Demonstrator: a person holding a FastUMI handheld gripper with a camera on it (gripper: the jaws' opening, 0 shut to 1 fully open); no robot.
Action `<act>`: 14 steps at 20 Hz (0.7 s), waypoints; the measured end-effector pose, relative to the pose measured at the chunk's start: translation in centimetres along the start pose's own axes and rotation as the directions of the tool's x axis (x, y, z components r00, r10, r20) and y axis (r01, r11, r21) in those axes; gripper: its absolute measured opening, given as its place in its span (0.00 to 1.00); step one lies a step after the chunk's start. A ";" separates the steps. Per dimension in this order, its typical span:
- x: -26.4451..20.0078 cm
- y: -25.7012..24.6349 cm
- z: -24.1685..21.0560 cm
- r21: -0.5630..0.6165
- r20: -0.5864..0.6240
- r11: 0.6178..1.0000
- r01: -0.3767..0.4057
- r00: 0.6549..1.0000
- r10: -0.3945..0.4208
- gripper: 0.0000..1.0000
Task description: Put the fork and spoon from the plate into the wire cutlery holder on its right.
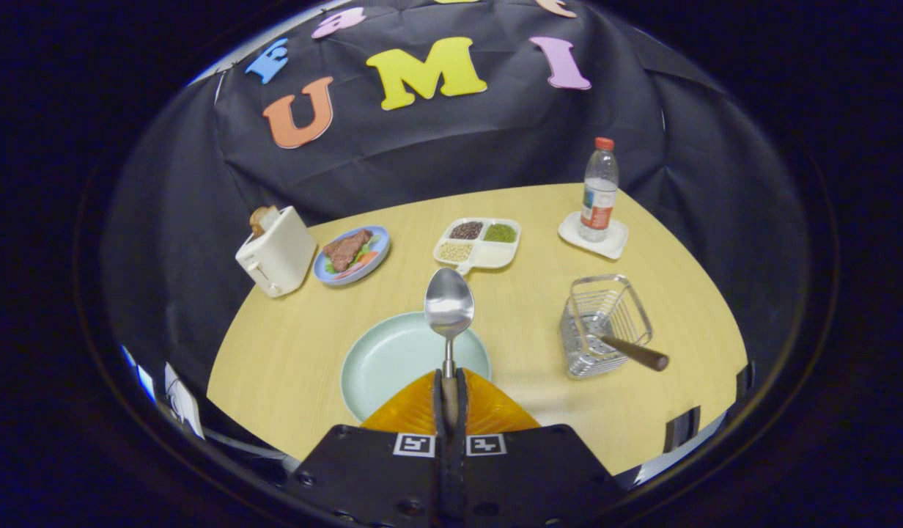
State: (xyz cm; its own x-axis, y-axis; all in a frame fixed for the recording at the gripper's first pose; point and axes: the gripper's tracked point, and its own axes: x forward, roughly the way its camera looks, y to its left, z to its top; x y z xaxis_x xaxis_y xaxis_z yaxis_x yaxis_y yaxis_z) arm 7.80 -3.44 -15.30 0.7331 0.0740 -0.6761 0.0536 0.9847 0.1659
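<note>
- The gripper [449, 381], at the bottom centre of the frame, has its two fingers pressed together on the handle of the spoon [448, 308]; the bowl of the spoon stands up ahead of the fingers, raised over the far rim of the plate.
- The pale green plate [393, 359] lies just beyond the fingers, at lower centre, and its visible surface is bare.
- The wire cutlery holder [605, 326] stands to the right of the plate, at centre right, apart from it. A brown-handled utensil [635, 352] already leans in it, handle sticking out toward the lower right. I take this to be the fork, though its head is hidden inside the wire.
- Judged from that, the fork step looks done and the spoon is in hand: lifted, not yet carried across.
- The next move calls for swinging the spoon rightward over the table [290, 352], then lowering it through the holder's open top. The leaning handle takes up the near right corner, so the freer far left side seems the better entry.
- The grip is far back on the handle, so the spoon may pivot if its bowl catches a wire.
- In the upper half sit a toaster [275, 253], a plate of meat [351, 253], a divided tray of beans [478, 243] and a water bottle [599, 191], all well clear of the path.
</note>
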 end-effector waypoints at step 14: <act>-3.2 -14.2 3.6 0.094 0.022 0.992 0.082 0.996 -0.085 0.01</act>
State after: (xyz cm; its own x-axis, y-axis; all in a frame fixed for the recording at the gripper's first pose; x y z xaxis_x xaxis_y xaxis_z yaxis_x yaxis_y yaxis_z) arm 7.12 -18.27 -12.89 0.7410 -0.0134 -0.6714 0.1773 0.9682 0.1763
